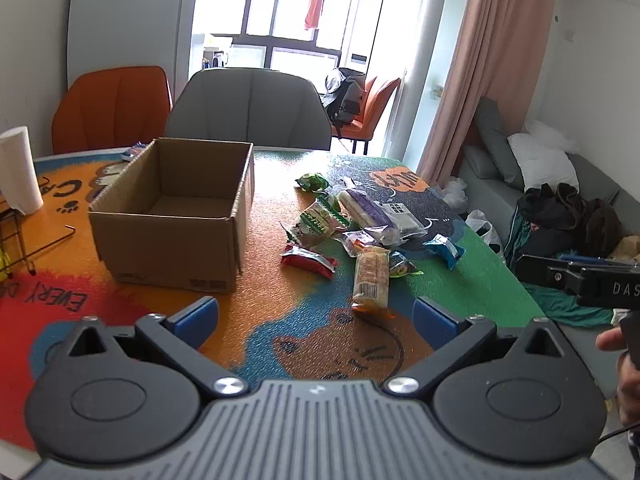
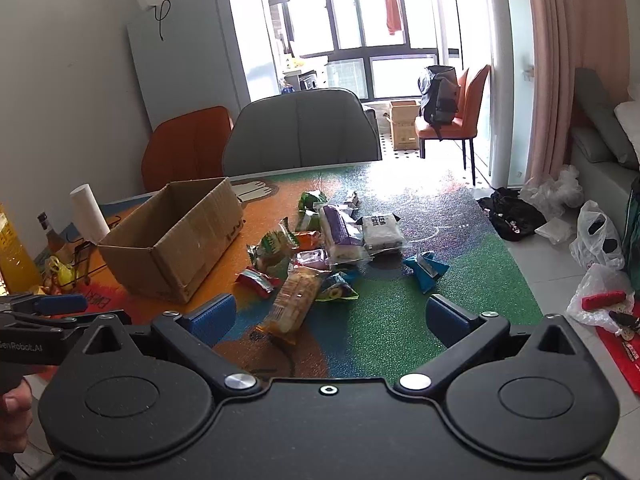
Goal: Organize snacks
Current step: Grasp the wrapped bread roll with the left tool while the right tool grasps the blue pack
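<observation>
Hovering wide-jawed, left gripper (image 1: 316,316) and right gripper (image 2: 330,316), near empty cardboard box (image 1: 172,216), snacks (image 1: 360,232) beside

Empty open cardboard box (image 1: 172,216), snack packets (image 1: 360,232) scattered beside

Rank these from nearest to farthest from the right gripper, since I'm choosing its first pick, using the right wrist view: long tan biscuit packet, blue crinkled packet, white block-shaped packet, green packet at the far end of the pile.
1. Long tan biscuit packet: just ahead, left of centre.
2. Blue crinkled packet: ahead, right.
3. White block-shaped packet: mid-pile.
4. Green packet: pile's far end.
</observation>
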Action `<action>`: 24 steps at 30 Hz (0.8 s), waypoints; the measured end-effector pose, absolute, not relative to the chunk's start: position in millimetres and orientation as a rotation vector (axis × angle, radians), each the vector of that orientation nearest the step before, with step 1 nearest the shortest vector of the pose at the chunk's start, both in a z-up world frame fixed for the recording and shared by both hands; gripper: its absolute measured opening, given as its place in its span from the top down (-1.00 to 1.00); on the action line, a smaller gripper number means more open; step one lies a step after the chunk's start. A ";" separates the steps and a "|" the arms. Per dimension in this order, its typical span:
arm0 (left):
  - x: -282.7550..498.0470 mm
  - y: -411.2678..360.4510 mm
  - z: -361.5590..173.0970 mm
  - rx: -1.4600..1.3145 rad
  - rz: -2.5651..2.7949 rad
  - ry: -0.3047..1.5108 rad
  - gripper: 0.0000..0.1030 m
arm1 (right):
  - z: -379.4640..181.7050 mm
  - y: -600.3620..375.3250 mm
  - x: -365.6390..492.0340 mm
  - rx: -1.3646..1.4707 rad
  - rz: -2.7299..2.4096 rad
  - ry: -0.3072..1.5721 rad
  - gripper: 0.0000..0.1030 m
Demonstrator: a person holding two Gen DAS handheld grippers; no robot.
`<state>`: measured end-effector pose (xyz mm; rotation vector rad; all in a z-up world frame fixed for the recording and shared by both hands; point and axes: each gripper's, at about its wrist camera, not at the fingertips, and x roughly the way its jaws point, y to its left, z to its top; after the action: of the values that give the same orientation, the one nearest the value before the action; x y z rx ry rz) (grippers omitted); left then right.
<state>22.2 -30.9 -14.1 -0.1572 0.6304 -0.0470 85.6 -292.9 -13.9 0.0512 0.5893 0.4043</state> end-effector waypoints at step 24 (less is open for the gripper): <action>98.4 -49.1 -57.0 -0.229 -0.103 0.718 -0.84 | -61.4 -322.6 151.0 0.127 0.418 0.683 -0.83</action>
<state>98.4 -49.1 -57.0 -0.2291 0.7179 -0.1028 151.0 -322.6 -61.4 0.1270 0.6834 0.4181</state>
